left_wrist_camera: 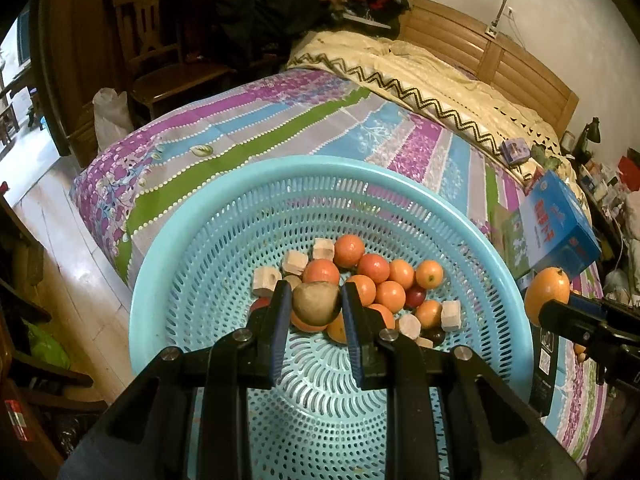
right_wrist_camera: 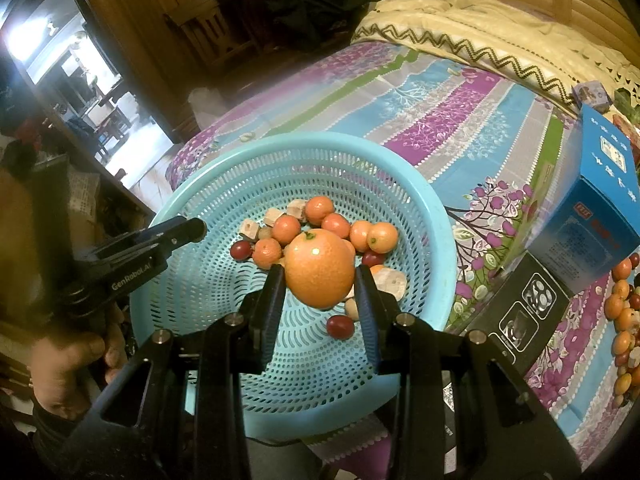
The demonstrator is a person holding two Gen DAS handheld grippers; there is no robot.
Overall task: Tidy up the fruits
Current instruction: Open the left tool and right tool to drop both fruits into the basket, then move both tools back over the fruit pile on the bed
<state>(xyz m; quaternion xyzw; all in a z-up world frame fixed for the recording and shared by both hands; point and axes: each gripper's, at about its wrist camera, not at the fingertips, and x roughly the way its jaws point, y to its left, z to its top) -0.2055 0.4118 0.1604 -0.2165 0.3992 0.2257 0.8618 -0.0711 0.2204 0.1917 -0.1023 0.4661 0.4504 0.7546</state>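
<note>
Round perforated turquoise plastic basket (right_wrist_camera: 436, 216) partly filled. Left gripper (left_wrist_camera: 316, 308) clamps brownish round fruit (left_wrist_camera: 316, 300); right gripper (right_wrist_camera: 320, 280) clamps large orange (right_wrist_camera: 320, 272). Loose fruit pile (right_wrist_camera: 624, 320) remains at 3 o'clock.

- A basket (left_wrist_camera: 168, 248) is sitting on the near part of a bed (left_wrist_camera: 280, 120), with small fruits (left_wrist_camera: 376, 276) and wooden blocks (left_wrist_camera: 295, 262) lying together in its bowl.
- A left gripper (left_wrist_camera: 316, 306) is holding a round fruit (left_wrist_camera: 316, 300) above that heap.
- A right gripper (right_wrist_camera: 320, 284) is holding a large orange (right_wrist_camera: 320, 274) above the same basket.
- Two boxes (right_wrist_camera: 600, 208) are lying just right of the basket, touching each other.
- More loose fruit (right_wrist_camera: 624, 320) is lying on the bed, right of the boxes.
- A folded blanket (left_wrist_camera: 420, 68) is lying across the far end of the bed.
- A chair (left_wrist_camera: 160, 60) is standing beyond the bed, to the far left.
</note>
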